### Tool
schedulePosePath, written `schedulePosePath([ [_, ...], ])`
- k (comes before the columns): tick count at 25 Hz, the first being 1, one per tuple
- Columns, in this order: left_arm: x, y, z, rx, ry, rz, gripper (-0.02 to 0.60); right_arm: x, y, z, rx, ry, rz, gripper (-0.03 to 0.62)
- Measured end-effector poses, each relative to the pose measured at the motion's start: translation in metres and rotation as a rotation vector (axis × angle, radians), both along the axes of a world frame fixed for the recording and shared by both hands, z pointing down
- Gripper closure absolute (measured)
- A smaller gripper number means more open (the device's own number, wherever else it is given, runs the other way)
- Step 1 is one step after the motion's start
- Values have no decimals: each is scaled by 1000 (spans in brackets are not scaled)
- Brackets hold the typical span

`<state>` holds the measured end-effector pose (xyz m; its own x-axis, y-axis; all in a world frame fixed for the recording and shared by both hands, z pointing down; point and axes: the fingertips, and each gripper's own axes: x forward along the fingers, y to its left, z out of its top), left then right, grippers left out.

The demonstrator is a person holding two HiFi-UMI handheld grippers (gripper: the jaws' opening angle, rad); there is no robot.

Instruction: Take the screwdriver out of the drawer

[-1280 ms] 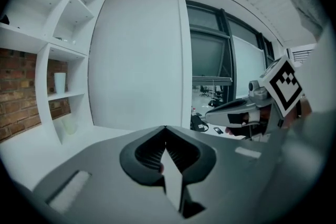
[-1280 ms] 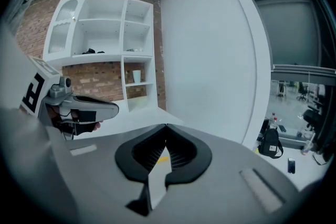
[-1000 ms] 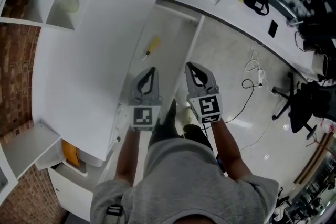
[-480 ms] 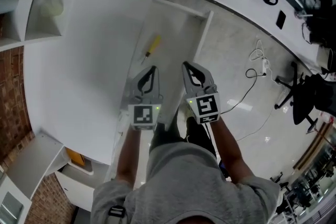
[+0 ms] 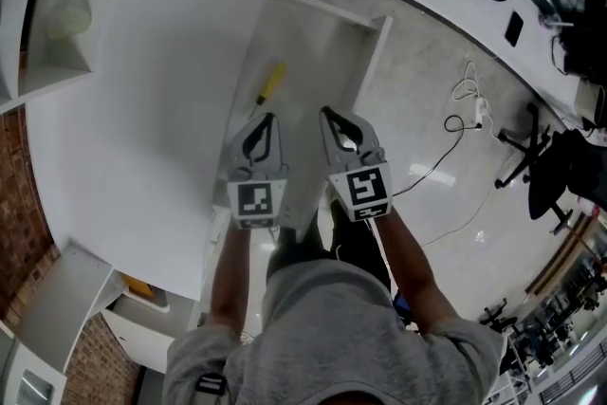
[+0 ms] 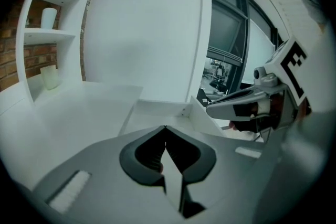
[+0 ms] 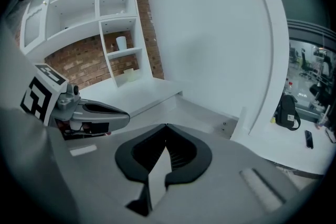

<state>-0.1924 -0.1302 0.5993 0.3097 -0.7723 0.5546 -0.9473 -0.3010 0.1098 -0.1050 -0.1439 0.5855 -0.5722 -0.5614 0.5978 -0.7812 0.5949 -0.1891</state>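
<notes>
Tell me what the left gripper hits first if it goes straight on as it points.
Likely the drawer floor just short of the yellow screwdriver, or the screwdriver itself; the left gripper tilts down toward it. Depth unclear.

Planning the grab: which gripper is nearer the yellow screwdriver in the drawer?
Left. The left gripper points almost straight at the screwdriver, just short of it; the right gripper is farther off to its right.
</notes>
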Motion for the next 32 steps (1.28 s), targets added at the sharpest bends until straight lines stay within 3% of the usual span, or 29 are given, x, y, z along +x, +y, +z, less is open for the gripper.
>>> schedulePosePath([
  [3,-1,-6,11,-28,-12,3,568,-2,-1,6,-18,0,-7,591],
  [5,3,-11,23,-62,-16,32,477,-4,-3,9,-28,-2,-7,591],
  [12,4,-23,65,-150,-91,71,431,-3,-8,20,-45,-2,-3,591],
  [23,0,-28,121,-279,-129,72,387,5,-19,31,-78,-6,22,591],
  [32,-11,-21,160,-384,-152,53,412,1,-21,38,-98,-32,32,591],
])
